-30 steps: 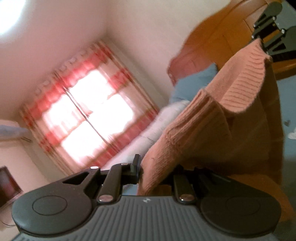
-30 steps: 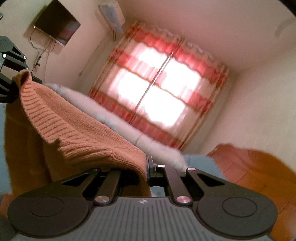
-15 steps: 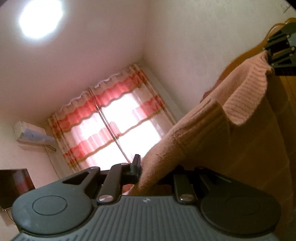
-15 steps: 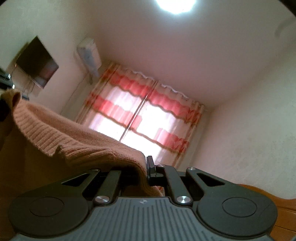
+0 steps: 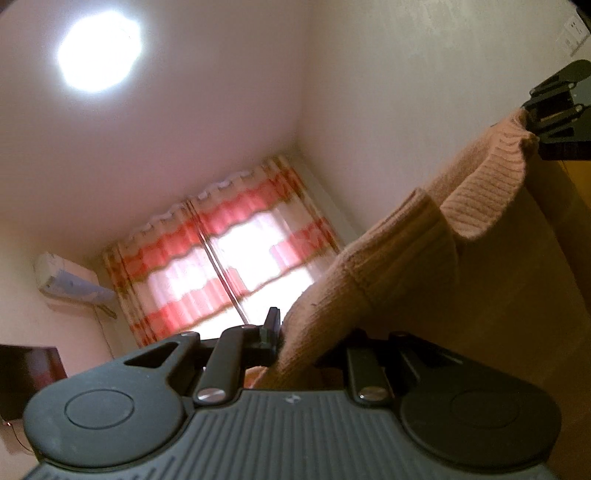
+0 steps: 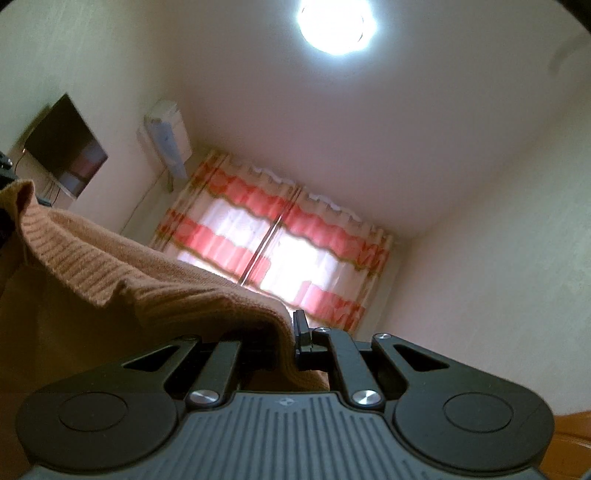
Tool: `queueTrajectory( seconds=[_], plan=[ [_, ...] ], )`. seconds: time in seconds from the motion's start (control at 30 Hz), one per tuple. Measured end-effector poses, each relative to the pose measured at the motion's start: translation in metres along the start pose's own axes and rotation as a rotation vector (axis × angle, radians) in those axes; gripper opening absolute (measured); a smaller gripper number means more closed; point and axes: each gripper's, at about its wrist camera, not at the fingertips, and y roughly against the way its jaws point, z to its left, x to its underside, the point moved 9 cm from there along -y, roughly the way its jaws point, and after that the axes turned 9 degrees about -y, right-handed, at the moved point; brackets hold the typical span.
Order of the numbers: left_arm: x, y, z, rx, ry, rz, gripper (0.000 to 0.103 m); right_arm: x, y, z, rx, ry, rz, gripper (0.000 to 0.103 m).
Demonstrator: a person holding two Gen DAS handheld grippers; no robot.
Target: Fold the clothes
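Sweater [image 5: 399,266] below ceiling light [image 6: 334,24], seemingly aloft

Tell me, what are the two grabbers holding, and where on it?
Both hold one orange knit sweater. The left gripper and right gripper each pinch its ribbed edge, one at each end.

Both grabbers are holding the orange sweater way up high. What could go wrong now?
1. Each gripper, left and right, pinches only a thin bit of the sweater's edge, so the heavy knit might slip out.
2. The edge sags between them, so it may land crooked.
3. Both cameras point up, so where it lands is unseen.
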Motion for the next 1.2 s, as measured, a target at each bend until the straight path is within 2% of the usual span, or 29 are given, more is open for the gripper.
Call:
queueTrajectory(
  seconds=[0.13, 0.23, 0.43, 0.53, 0.63, 0.73, 1.07, 1.2],
  plan=[
    [0.037, -0.013, -0.028, 0.096, 0.011, 0.102, 0.016, 0.051, -0.014, 0.016, -0.034, 0.021, 0.135, 0.009],
    [0.064, -0.027, -0.051, 0.145, -0.018, 0.168, 0.016, 0.093, -0.027, 0.029, -0.060, 0.041, 0.236, 0.009],
    [0.111, -0.069, -0.081, 0.242, -0.017, 0.300, 0.016, 0.156, -0.066, 0.054, -0.065, 0.083, 0.369, 0.009],
    [0.132, -0.094, -0.092, 0.267, -0.015, 0.358, 0.017, 0.185, -0.094, 0.065, -0.059, 0.084, 0.426, 0.009],
    [0.153, -0.116, -0.104, 0.258, -0.036, 0.388, 0.017, 0.211, -0.125, 0.077, -0.027, 0.117, 0.449, 0.009],
    [0.171, -0.145, -0.109, 0.246, -0.016, 0.420, 0.017, 0.233, -0.157, 0.088, 0.008, 0.144, 0.474, 0.009],
    [0.210, -0.206, -0.119, 0.109, -0.028, 0.439, 0.019, 0.294, -0.249, 0.114, 0.074, 0.146, 0.545, 0.010],
    [0.253, -0.207, -0.144, 0.145, -0.008, 0.528, 0.018, 0.334, -0.260, 0.136, 0.037, 0.128, 0.618, 0.010]
  ],
)
